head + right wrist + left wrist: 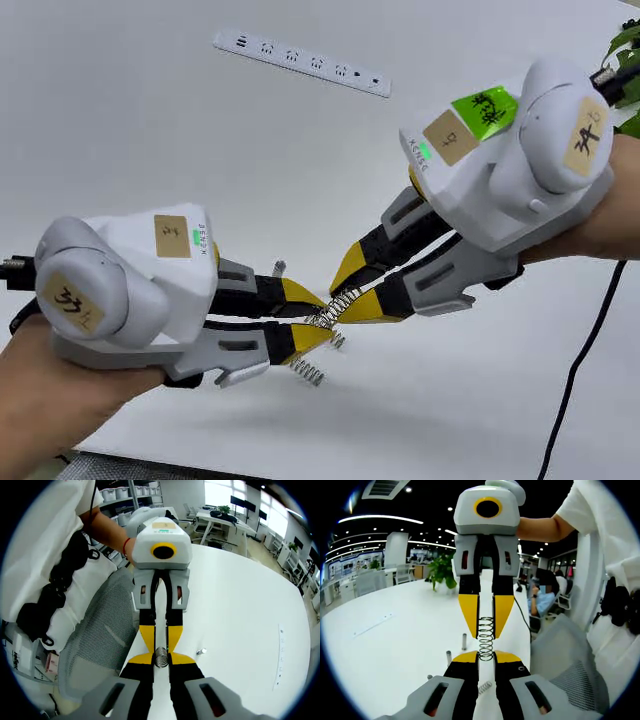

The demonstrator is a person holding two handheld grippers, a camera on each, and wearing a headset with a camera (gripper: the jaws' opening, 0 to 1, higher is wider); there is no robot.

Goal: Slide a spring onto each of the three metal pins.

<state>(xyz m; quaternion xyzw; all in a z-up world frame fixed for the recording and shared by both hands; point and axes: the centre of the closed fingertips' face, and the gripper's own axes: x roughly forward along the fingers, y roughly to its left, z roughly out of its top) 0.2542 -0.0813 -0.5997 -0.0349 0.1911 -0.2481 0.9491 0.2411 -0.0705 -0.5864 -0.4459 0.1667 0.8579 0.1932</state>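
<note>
Where left tongs and right tongs pinch, spring ends hide

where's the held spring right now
Head view, centre: the spring spans between the tips of the left gripper and right gripper, above the white table.

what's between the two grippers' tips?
A spring spans the gap, one end held by the left gripper, the other by the right gripper; clearest in the left gripper view.
</note>
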